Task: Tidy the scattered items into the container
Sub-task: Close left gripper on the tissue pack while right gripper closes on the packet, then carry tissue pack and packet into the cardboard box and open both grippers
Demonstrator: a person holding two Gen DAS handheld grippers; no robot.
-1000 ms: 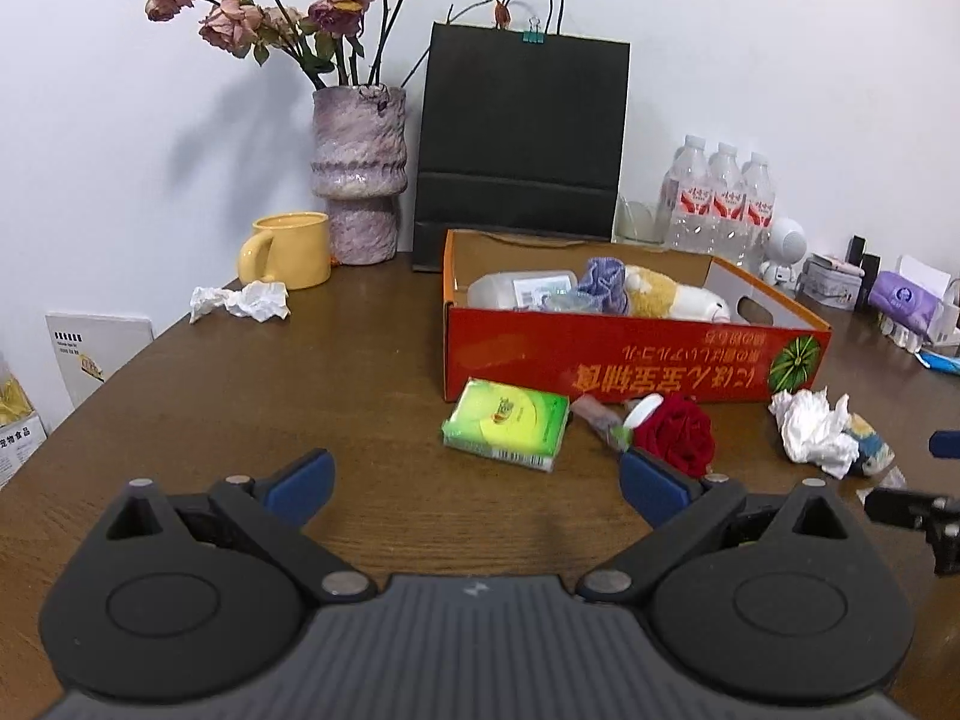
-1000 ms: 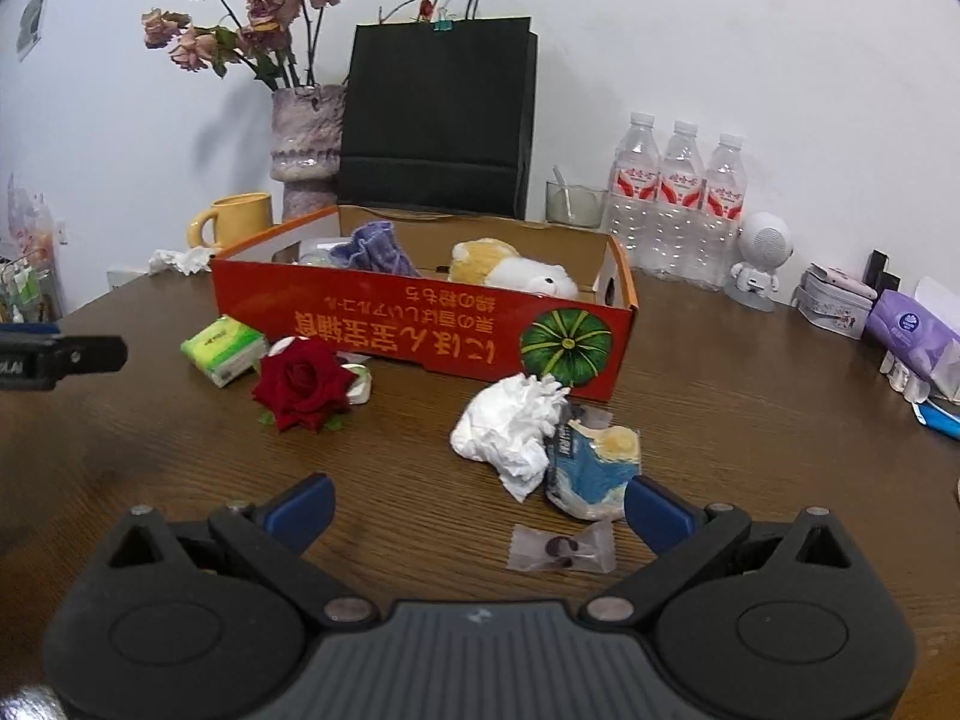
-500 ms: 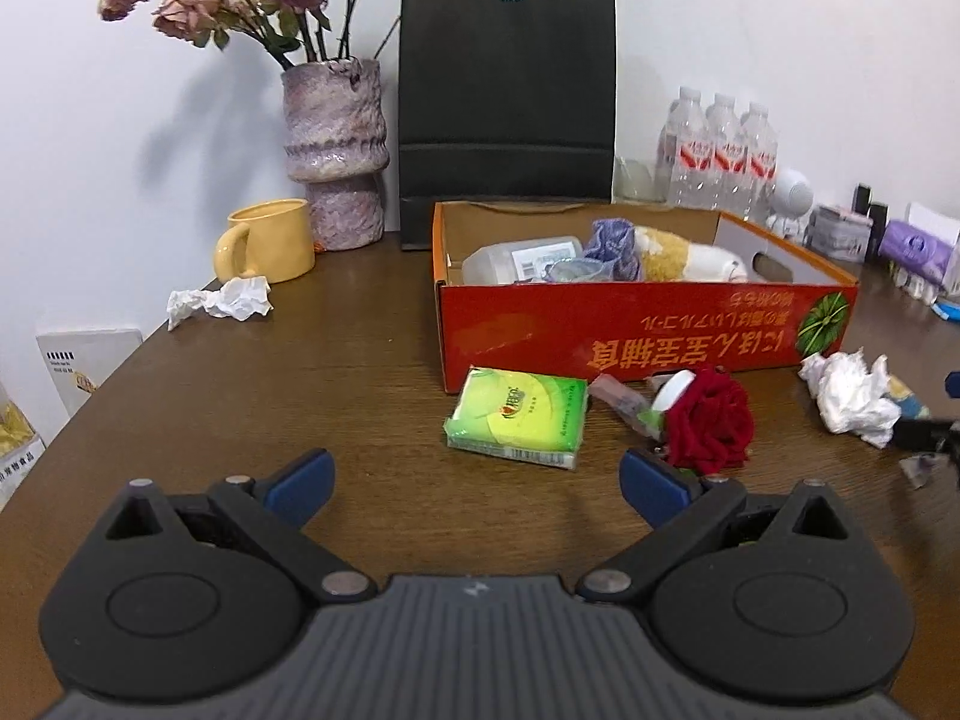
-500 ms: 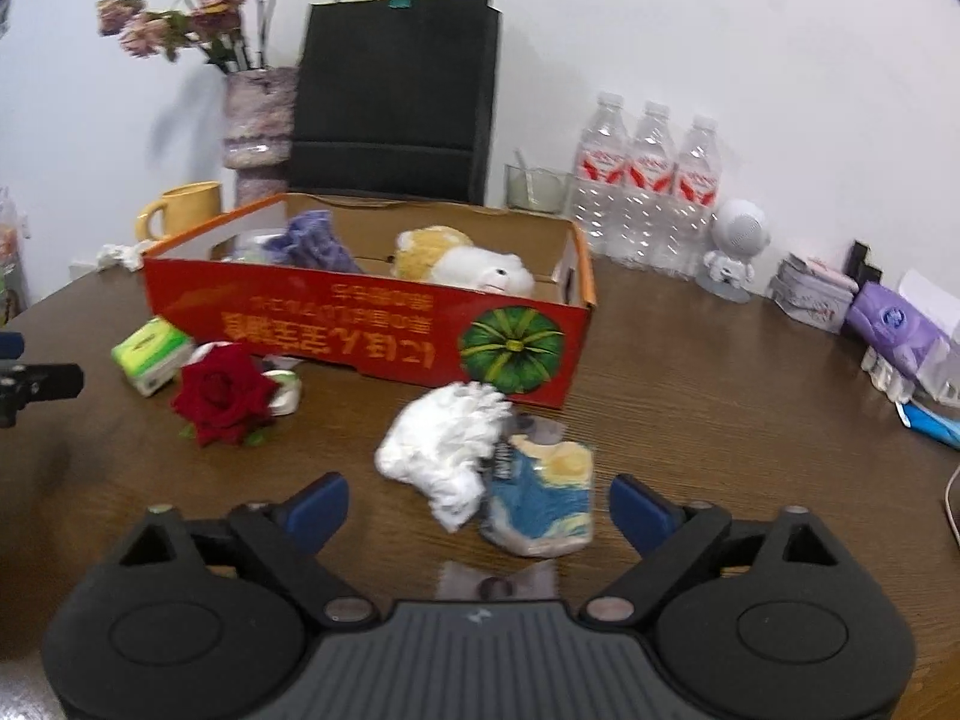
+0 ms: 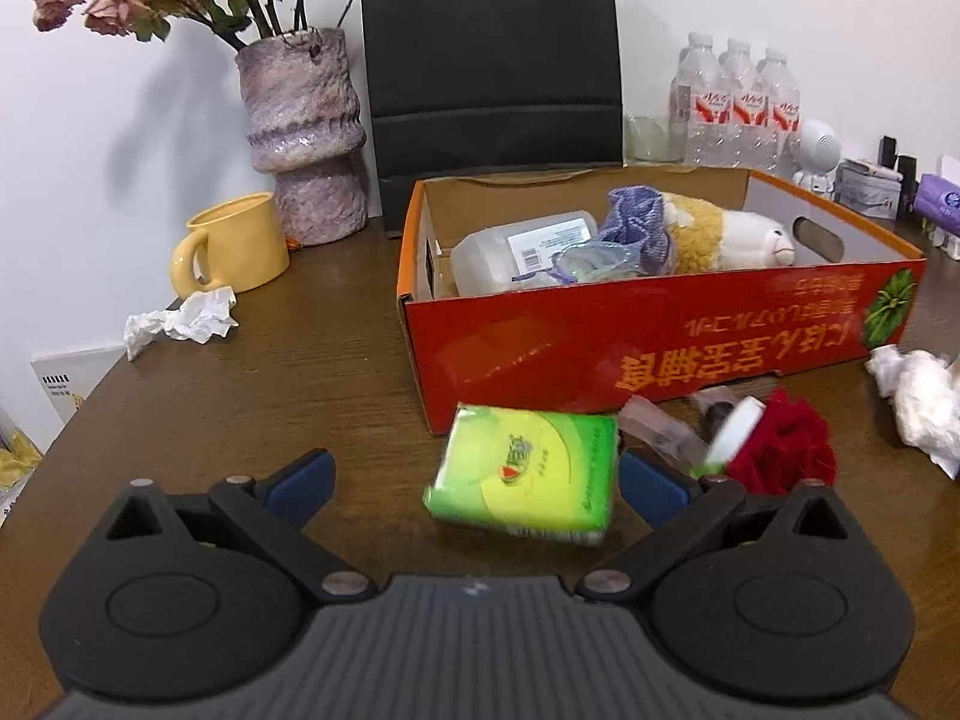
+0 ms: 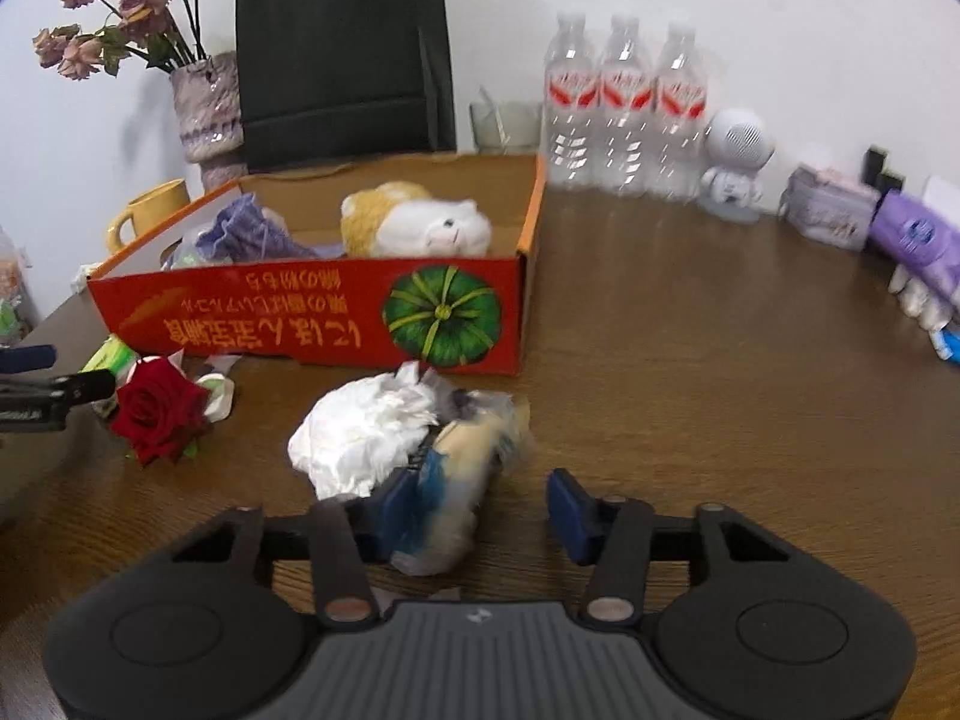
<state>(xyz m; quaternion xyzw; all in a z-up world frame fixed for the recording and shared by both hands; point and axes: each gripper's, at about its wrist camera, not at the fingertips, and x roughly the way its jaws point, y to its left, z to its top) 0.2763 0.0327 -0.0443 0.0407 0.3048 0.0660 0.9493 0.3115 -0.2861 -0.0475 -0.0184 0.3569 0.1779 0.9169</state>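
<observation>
An orange-red cardboard box [image 5: 660, 348] [image 6: 300, 324] holds a plush toy [image 6: 420, 222], a clear bottle [image 5: 522, 246] and a purple cloth. In front of it lies a green tissue pack [image 5: 528, 474], between the wide-apart fingers of my left gripper [image 5: 474, 483], whose right pad sits beside the pack's edge. My right gripper [image 6: 480, 507] is closing around a blue snack packet [image 6: 462, 480]. Its left pad touches the packet and its right pad stands apart. A crumpled white tissue [image 6: 360, 432] leans on the packet. A red rose [image 5: 780, 456] [image 6: 159, 408] lies to the left of the tissue.
A yellow mug [image 5: 234, 252], a vase of dried flowers [image 5: 306, 132] and a black paper bag [image 5: 492, 60] stand behind the box. Another crumpled tissue [image 5: 180, 324] lies by the mug. Water bottles [image 6: 624, 108] and small packs line the right rear.
Both grippers have moved forward and lower toward the table. The right jaws have narrowed around the snack packet. The tissue pack now sits between the left fingers.
</observation>
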